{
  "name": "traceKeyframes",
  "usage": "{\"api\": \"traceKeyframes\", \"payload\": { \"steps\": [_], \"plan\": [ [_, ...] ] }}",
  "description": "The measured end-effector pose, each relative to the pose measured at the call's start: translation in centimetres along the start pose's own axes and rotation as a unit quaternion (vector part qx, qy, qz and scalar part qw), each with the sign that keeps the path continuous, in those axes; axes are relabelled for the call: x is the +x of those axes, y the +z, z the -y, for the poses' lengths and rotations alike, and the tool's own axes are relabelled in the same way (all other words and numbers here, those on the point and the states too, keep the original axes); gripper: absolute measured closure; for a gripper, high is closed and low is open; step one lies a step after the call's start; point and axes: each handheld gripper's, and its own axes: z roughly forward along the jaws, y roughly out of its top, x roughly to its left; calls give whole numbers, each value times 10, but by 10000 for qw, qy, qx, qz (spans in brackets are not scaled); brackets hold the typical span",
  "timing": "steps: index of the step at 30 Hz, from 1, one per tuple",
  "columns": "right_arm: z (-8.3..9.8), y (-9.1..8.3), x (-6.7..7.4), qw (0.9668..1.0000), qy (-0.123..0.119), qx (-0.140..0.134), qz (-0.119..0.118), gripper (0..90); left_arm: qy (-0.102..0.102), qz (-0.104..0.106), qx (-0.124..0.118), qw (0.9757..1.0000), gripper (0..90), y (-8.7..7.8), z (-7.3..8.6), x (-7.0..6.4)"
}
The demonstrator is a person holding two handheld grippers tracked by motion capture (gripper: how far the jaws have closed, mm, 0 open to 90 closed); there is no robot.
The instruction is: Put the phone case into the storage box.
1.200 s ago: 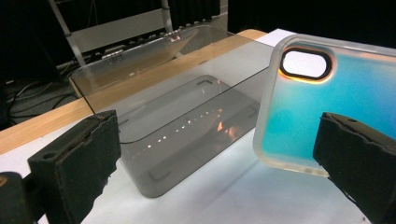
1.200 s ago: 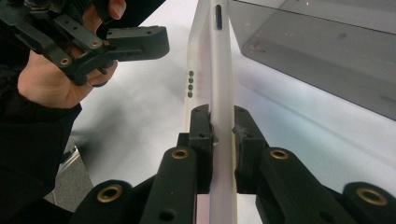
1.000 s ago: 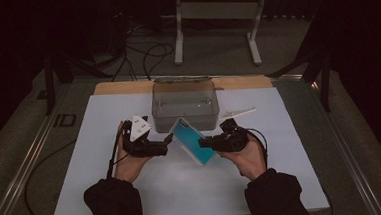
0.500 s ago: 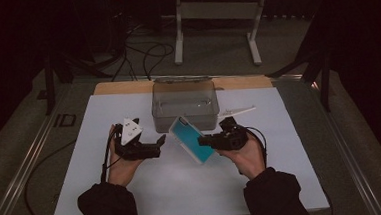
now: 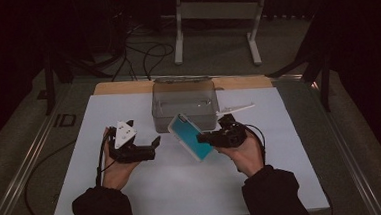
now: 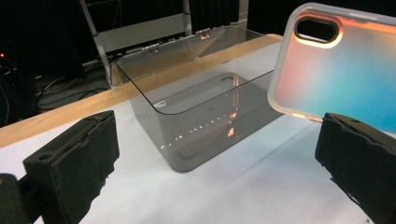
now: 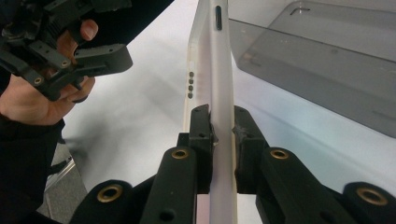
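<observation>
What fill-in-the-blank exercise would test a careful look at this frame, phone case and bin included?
1. The right gripper is shut on the edge of the phone ____.
2. The left gripper has its jaws ____, with nothing between them.
3. The clear plastic bin on the white sheet has nothing inside: it is ____.
4. In the high view, the phone case is held in front of the bin, its face coloured ____.

Missing words: case; open; empty; teal

Left gripper pulls back from the phone case

The left gripper [image 5: 151, 146] has slid toward the lower left of the high view, away from the phone case [image 5: 190, 136], and rolled its grey plate up
</observation>
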Motion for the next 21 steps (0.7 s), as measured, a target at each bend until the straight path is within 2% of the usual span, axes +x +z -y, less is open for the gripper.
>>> {"api": "traceKeyframes", "payload": {
  "steps": [21],
  "plan": [
    [-10,-2,-2,9997,100,-157,152,813,-14,-132,-36,9999,4,-12,12,4]
  ]
}}
